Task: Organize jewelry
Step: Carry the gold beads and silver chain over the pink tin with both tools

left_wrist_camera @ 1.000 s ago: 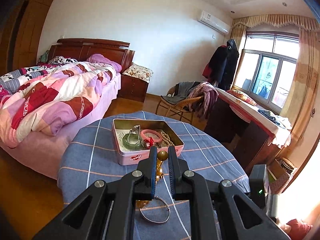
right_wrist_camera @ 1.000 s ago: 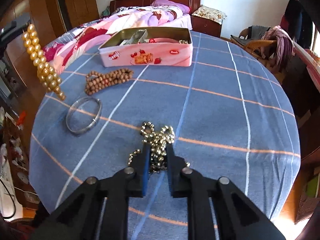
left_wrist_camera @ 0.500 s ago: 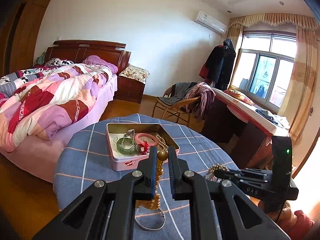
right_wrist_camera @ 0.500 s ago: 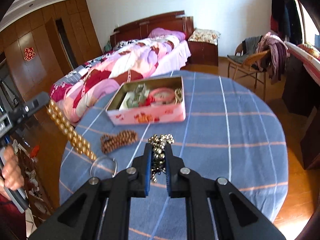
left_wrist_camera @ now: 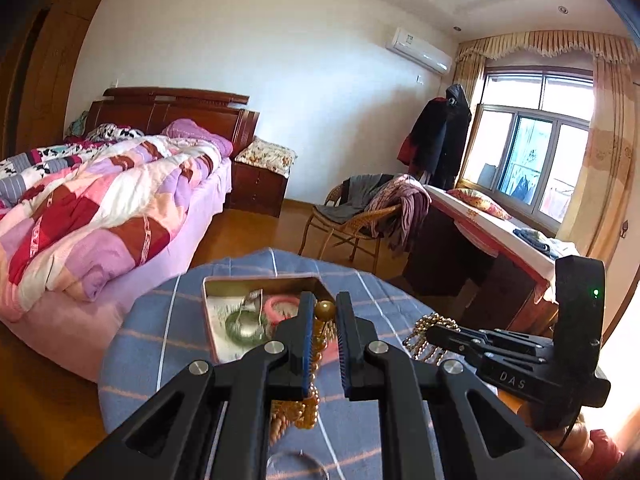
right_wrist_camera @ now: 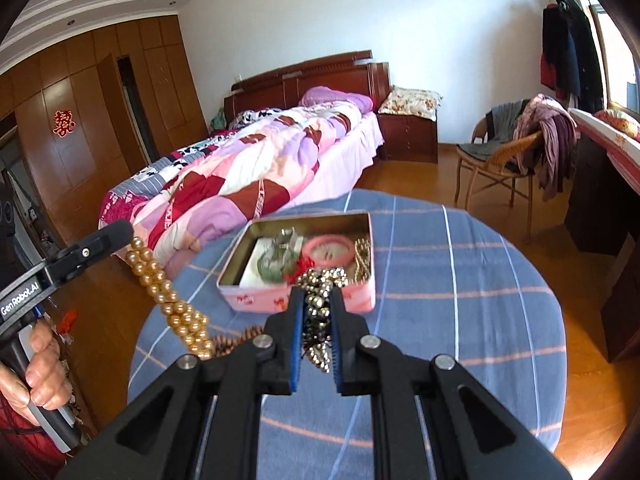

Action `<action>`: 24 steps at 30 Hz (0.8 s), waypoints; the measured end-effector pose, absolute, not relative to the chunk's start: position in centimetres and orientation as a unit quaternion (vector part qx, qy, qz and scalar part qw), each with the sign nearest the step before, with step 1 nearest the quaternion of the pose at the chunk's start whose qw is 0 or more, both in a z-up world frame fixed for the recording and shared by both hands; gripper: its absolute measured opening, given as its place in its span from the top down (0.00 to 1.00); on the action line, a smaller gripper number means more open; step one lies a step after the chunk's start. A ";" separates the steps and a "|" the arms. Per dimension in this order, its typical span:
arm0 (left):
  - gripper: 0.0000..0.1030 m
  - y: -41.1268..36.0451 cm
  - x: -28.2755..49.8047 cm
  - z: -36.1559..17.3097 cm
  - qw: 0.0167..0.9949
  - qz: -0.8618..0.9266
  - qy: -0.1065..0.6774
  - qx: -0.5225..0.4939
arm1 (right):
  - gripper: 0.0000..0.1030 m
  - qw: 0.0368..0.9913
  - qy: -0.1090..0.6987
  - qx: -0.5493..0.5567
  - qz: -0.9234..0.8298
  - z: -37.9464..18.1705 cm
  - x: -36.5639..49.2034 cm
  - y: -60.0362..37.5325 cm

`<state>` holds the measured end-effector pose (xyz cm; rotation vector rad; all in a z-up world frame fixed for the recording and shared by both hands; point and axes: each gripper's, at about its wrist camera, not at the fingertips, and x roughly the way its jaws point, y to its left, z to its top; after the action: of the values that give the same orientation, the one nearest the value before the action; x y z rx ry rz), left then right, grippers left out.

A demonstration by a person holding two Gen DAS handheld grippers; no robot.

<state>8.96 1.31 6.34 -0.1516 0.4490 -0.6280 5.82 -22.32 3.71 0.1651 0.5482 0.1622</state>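
Observation:
My left gripper (left_wrist_camera: pixel 323 305) is shut on a gold pearl necklace (left_wrist_camera: pixel 316 344) that hangs down over the blue checked tablecloth; it also shows in the right wrist view (right_wrist_camera: pixel 172 304). My right gripper (right_wrist_camera: pixel 316 294) is shut on a silver bead chain (right_wrist_camera: pixel 318 320), lifted above the table just in front of the open pink tin (right_wrist_camera: pixel 256 296). The tin (left_wrist_camera: pixel 212 320) holds a green bangle (left_wrist_camera: pixel 244 326), a pink bangle (left_wrist_camera: pixel 282 306) and other pieces. Both grippers hover near the tin.
A brown wooden bead bracelet (right_wrist_camera: pixel 236 340) lies on the round table (right_wrist_camera: pixel 480 320) left of my right gripper. A silver ring bangle (left_wrist_camera: pixel 296 466) lies near the front edge. A bed (right_wrist_camera: pixel 240 184), wicker chair (right_wrist_camera: pixel 496 168) and desk surround the table.
Both grippers have risen and moved toward the tin. The silver bead chain has been lifted off the cloth; the gold necklace still hangs from the left gripper.

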 end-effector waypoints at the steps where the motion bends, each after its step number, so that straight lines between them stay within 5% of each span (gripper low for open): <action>1: 0.90 1.1 9.4 6.7 0.924 -0.306 0.214 -0.075 | 0.86 0.957 0.267 0.082 0.081 4.0 6.3 -22.3; 13: 0.90 -1.1 14.1 8.4 0.931 -0.302 0.191 -0.069 | 0.86 0.962 0.240 0.103 0.083 5.7 11.0 -22.4; 24: 0.90 -3.6 19.9 3.6 0.934 -0.247 0.254 -0.049 | 0.86 0.956 0.262 0.115 0.072 3.0 16.3 -21.6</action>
<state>19.90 -3.57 3.62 -0.0994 0.5201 -0.5047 16.28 -21.60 3.01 0.2327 0.5318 0.1469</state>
